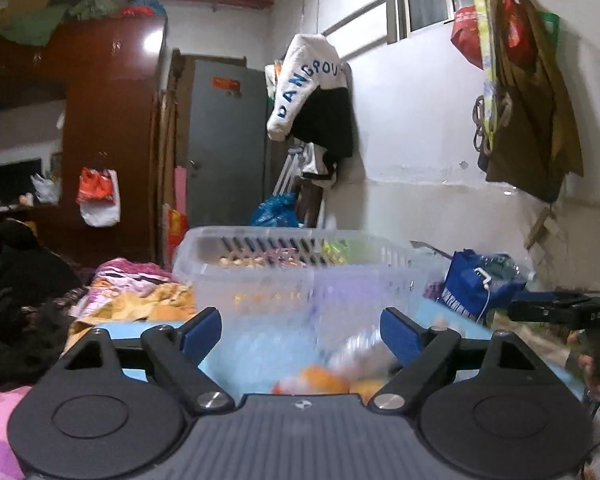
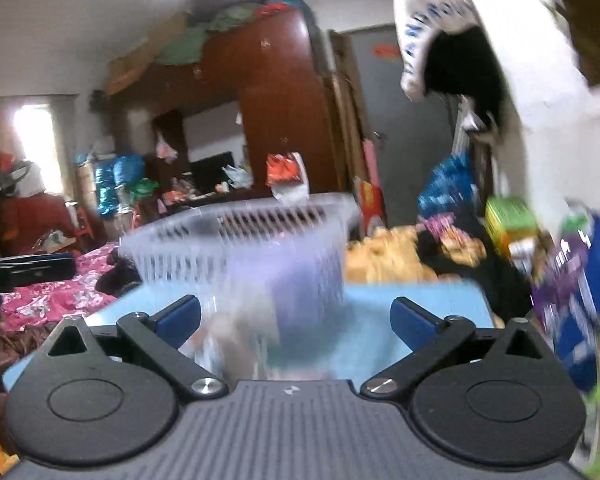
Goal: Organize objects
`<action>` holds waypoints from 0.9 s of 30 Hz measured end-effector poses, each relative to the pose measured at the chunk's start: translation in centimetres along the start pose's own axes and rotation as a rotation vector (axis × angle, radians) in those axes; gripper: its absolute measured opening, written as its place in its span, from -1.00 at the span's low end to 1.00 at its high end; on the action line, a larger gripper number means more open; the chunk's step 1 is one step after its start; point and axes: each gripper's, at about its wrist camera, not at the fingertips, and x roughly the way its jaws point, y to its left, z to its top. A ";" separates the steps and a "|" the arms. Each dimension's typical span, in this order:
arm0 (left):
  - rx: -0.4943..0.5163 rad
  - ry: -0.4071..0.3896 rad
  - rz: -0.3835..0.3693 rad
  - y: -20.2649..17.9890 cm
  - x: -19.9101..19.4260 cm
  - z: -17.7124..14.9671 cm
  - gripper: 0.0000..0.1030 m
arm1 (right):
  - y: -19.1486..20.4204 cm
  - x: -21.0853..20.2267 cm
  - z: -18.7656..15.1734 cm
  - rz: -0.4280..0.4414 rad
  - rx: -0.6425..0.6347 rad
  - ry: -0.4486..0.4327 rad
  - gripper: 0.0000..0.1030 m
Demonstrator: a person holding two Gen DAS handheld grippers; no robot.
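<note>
Cluttered bedroom, with a brown wardrobe (image 1: 112, 120) and a grey door (image 1: 226, 140) behind a light-blue worktop (image 2: 420, 304). We see a clear slotted plastic basket (image 1: 284, 268) standing on the worktop, ahead of both claws, with blurred items inside it. We note the left claw (image 1: 302, 334) with its blue pads (image 1: 202, 330) wide apart and nothing between them; just before it lie blurred orange objects (image 1: 320, 380) and a crumpled clear wrapper (image 1: 360, 350). We note the right claw (image 2: 296, 320) likewise spread apart and holding nothing, close to the basket wall. A white garment with blue lettering (image 1: 308, 80) hangs on the wall.
</note>
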 end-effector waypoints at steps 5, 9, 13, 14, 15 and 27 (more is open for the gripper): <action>0.042 -0.043 0.007 -1.1 -2.7 -2.9 0.73 | 0.6 -1.2 -2.7 0.045 -0.039 -0.006 1.00; 0.049 -0.015 0.037 -0.3 -2.7 -3.6 0.73 | 0.4 -0.3 -1.6 -0.026 -0.057 -0.033 0.96; -0.002 0.020 0.058 1.7 -2.0 -4.7 0.73 | -1.0 1.7 -1.3 -0.021 -0.023 0.055 0.42; -0.019 0.028 0.064 2.2 -1.8 -4.8 0.73 | -1.1 2.3 -1.3 -0.019 -0.026 0.076 0.41; -0.039 0.034 0.064 2.7 -1.6 -4.9 0.73 | -0.9 2.7 -1.6 -0.026 -0.038 0.097 0.41; -0.031 0.150 0.111 2.9 0.4 -6.5 0.73 | 0.9 4.9 -2.3 -0.072 -0.102 0.195 0.32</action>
